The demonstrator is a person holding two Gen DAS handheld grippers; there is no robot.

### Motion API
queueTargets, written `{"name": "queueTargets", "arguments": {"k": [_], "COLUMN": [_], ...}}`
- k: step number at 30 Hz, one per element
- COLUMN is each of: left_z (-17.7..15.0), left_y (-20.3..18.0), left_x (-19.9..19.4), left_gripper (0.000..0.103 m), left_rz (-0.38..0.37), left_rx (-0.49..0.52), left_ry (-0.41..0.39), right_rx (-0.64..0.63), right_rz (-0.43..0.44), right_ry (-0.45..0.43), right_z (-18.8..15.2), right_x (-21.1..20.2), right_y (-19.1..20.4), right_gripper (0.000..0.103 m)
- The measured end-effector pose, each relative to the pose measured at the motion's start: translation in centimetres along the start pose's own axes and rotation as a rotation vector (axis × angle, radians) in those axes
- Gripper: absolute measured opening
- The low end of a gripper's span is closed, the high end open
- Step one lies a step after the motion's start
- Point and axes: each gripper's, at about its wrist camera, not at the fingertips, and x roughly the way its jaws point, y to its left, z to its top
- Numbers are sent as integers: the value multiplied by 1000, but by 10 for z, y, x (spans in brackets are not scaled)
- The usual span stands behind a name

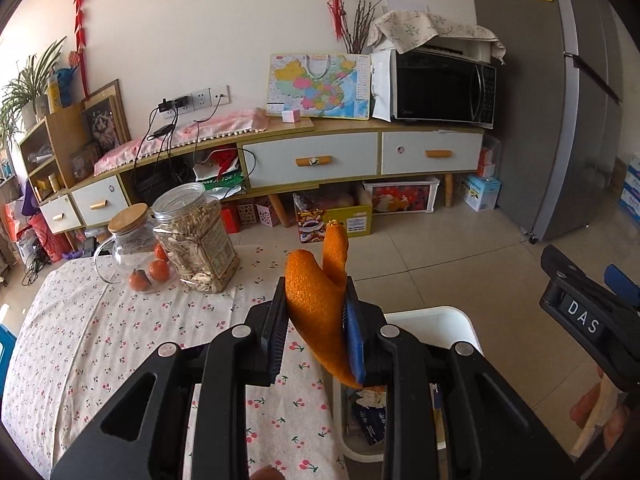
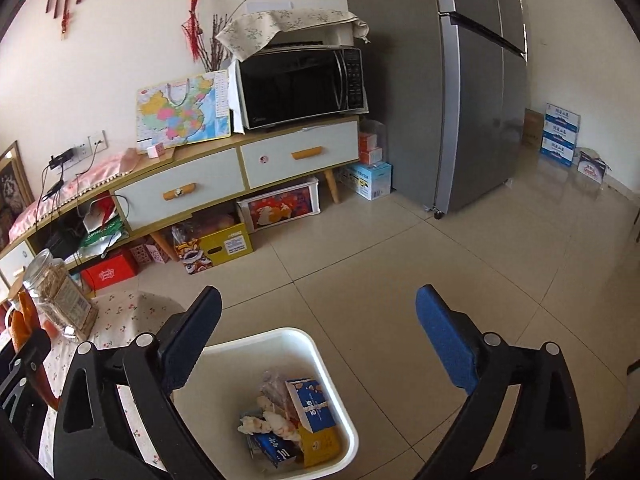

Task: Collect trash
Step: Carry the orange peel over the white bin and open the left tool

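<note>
The left tool (image 1: 316, 320) pinches an orange peel (image 1: 316, 300) in the middle of the frame, above the surface (image 1: 120, 340). The peel looks light and bendy, so a soft pinch works. The right tool (image 2: 320, 340) gapes wide and empty over the white bin (image 2: 344, 420).

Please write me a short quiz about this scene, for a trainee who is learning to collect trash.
1. True or false: the left gripper is shut on an orange peel.
2. What hangs under the open right gripper? A) jar B) white bin C) drawer
3. Fill in: the bin holds small cartons and ____ scraps, and stands on the floor beside the table.

Key: 1 true; 2 B; 3 food, though the scraps are hard to identify.
</note>
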Motion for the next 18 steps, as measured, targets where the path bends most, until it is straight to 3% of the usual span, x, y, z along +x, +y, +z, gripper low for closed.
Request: {"name": "queueTargets", "arguments": {"k": [7, 9, 11, 18], "left_z": [14, 16, 18, 18], "left_y": [-43, -54, -63, -64], "left_x": [18, 20, 21, 9], "left_gripper": [33, 42, 59, 82], "left_rz": [-90, -94, -100, -66], "left_rx": [41, 55, 63, 59], "left_ry": [59, 63, 64, 45], "right_rx": [100, 122, 134, 103], "right_rz": [-118, -134, -141, -146], "right_ry": [-1, -4, -4, -44], "right_z": [8, 9, 10, 11], "right_x": [5, 4, 5, -5], "right_y": [-35, -45, -53, -48], "right_gripper": [95, 96, 96, 96]}}
